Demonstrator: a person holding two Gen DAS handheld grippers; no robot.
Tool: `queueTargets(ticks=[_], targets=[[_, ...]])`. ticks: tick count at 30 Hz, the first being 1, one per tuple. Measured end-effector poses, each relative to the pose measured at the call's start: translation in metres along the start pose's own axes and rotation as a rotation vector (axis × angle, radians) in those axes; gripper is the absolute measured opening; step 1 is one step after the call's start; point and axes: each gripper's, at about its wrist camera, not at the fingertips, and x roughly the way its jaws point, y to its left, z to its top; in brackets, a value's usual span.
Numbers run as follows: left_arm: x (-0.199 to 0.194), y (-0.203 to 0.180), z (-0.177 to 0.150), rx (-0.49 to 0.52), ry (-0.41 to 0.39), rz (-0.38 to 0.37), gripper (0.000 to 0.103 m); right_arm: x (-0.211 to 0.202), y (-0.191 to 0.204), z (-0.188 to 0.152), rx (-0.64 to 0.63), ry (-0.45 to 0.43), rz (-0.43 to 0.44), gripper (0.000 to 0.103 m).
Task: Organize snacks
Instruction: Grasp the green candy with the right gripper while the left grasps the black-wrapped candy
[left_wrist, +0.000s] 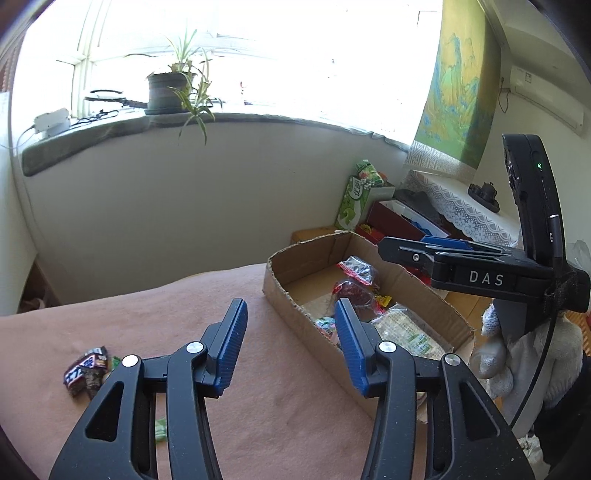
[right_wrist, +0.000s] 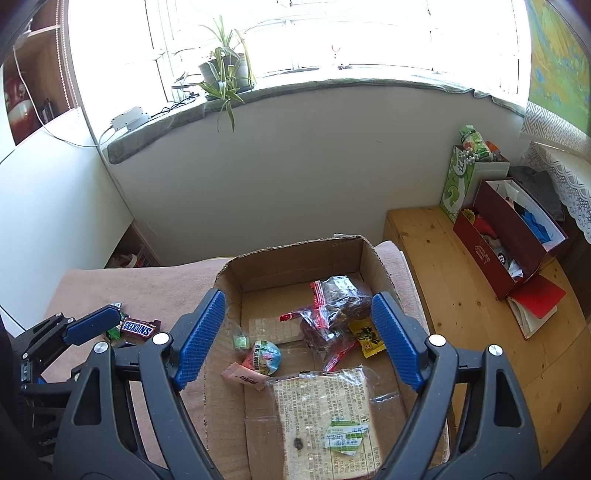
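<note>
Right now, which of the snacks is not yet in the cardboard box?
The Snickers bar. It lies on the pink cloth left of the cardboard box, beside a small green candy; the others lie inside the box.

The left hand-held gripper (left_wrist: 291, 343) is covering part of the cardboard box (right_wrist: 295, 258) in the left wrist view, hiding some snacks inside; the green wrapper (left_wrist: 160, 434) is peeking out beneath its arm, too little showing to identify; the flat cracker packet (right_wrist: 325, 417) is running off the bottom edge; its printed text is staying too small to read.
</note>
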Motion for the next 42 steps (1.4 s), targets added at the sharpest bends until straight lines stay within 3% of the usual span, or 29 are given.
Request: queueTargets(ticks=[11, 18, 20, 22, 25, 31, 37, 42], targets=[[-0.059, 0.078, -0.025, -0.095, -0.030, 0.135, 0.048, -0.024, 0.073, -0.026, -0.078, -0.003, 0.125, 0.084], [-0.068, 0.138, -0.048, -0.199, -0.018, 0.178, 0.048, -0.007, 0.138, -0.056, -0.209, 0.058, 0.260, 0.084], [-0.063, 0.152, -0.054, -0.218, -0.002, 0.175, 0.045, 0.004, 0.158, -0.066, -0.271, 0.070, 0.279, 0.084], [-0.056, 0.162, -0.058, -0.230, 0.012, 0.169, 0.035, 0.012, 0.176, -0.075, -0.333, 0.054, 0.292, 0.084], [-0.042, 0.168, -0.063, -0.225, 0.042, 0.143, 0.029, 0.026, 0.201, -0.091, -0.443, 0.050, 0.291, 0.084], [-0.006, 0.162, -0.073, -0.178, 0.153, 0.109, 0.025, 0.055, 0.234, -0.114, -0.631, 0.136, 0.273, 0.080], [0.008, 0.164, -0.074, -0.147, 0.197, 0.158, 0.025, 0.078, 0.245, -0.121, -0.692, 0.219, 0.298, 0.065], [0.016, 0.165, -0.074, -0.134, 0.223, 0.165, 0.025, 0.091, 0.254, -0.124, -0.737, 0.246, 0.297, 0.063]])
